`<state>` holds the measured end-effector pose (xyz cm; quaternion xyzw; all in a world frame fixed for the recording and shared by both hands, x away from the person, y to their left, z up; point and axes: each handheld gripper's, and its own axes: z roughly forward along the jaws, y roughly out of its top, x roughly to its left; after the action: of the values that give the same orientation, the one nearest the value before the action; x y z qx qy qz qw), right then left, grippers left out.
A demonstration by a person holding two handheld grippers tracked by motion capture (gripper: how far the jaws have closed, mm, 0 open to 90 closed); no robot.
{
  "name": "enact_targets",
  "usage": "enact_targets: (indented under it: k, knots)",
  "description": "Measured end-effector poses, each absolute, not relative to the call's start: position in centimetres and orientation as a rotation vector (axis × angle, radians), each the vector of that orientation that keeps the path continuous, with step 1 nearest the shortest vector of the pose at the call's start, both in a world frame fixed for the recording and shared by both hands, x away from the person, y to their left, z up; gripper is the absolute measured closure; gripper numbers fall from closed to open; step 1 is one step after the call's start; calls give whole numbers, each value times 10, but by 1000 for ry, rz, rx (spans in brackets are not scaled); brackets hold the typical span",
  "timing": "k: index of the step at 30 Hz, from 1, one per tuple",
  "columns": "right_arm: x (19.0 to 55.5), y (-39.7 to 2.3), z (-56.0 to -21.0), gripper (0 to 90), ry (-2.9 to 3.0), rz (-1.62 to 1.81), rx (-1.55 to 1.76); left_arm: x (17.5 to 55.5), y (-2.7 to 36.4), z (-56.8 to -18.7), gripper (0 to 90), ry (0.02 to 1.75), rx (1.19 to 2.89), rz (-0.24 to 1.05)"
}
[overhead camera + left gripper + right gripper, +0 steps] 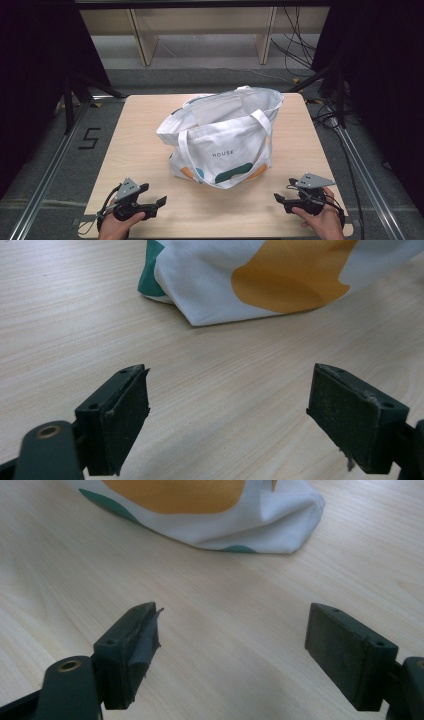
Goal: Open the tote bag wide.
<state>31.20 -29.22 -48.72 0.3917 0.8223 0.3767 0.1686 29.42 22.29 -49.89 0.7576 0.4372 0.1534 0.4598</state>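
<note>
A white tote bag (225, 135) with green and orange patches and the word HOUSE stands slumped in the middle of the light wooden table (150, 120). Its handles hang over the front face and its mouth gapes toward the back. My left gripper (159, 204) rests near the table's front left, jaws wide apart and empty, pointing at the bag's lower corner (200, 300). My right gripper (280, 200) sits at the front right, open too, with the bag's other bottom corner (280, 535) ahead of it. Between each pair of pads (125, 415) (135, 650) lies bare wood.
Metal rails run along both sides of the table (45, 180) (370, 180). Wooden shelving (200, 30) and loose cables (300, 45) lie behind on the grey floor. A floor mark shaped like a 5 (89, 138) sits at the left.
</note>
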Motion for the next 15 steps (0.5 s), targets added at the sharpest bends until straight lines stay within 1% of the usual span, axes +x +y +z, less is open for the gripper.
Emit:
enact_targets:
  k: [5,9,15]
  knots:
    - [312,-292,-488,234,2325,1072,1125,294,222,-499,161,1105,1846,372]
    - [314,-293,-488,248,2324,1075,1096,294,223,-499,169,1081,1859,379]
    - [313,-293,-487,248,2320,1050,1132,293,223,-498,171,1094,1863,384]
